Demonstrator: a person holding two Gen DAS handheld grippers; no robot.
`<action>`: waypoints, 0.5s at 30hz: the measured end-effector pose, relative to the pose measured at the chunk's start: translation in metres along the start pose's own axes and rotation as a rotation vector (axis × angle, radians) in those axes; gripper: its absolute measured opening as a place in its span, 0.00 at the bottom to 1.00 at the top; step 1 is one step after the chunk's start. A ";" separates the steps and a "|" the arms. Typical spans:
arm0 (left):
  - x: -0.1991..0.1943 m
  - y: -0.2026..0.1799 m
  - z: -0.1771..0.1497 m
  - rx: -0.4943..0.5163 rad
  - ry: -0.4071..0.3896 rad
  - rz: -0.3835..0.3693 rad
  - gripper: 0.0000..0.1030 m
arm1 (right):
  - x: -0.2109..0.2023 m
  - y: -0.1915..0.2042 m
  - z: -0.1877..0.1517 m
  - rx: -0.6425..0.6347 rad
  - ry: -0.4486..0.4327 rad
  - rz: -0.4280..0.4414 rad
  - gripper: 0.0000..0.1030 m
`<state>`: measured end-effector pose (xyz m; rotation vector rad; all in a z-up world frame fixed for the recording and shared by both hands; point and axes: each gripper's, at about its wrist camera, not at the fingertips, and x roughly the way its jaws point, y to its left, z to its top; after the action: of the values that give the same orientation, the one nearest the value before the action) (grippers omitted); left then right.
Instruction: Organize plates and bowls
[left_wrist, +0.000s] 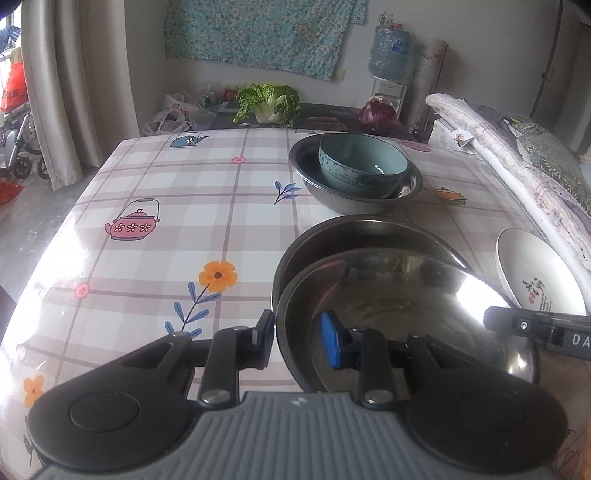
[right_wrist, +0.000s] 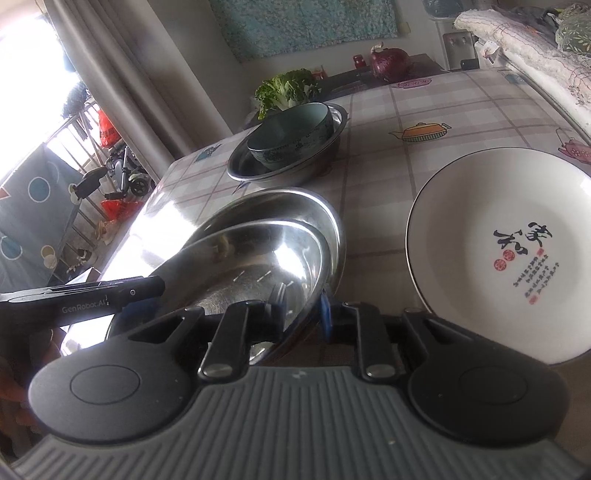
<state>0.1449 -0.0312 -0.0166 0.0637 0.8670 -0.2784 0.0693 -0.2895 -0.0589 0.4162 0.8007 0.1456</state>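
Partly hidden: lower steel plate (left_wrist: 354, 232) under upper.

Shiny metal, glazed ceramic, glossy cloth

We see polished steel plates (left_wrist: 388, 295), a glossy glazed white plate (right_wrist: 498, 206), a smooth teal ceramic bowl (left_wrist: 362, 162), and a slick, wipe-clean checked tablecloth (left_wrist: 166, 229).
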 end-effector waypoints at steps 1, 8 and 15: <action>0.000 -0.001 0.000 0.005 -0.002 0.000 0.28 | 0.000 0.000 0.001 -0.001 -0.002 -0.003 0.22; -0.002 -0.002 0.000 0.012 -0.006 -0.011 0.31 | -0.001 -0.004 0.009 0.003 -0.025 -0.047 0.42; -0.007 -0.003 -0.001 0.024 -0.018 0.006 0.53 | -0.005 -0.006 0.006 0.015 -0.033 -0.055 0.51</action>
<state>0.1389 -0.0325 -0.0113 0.0864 0.8457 -0.2833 0.0700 -0.2985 -0.0541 0.4097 0.7806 0.0811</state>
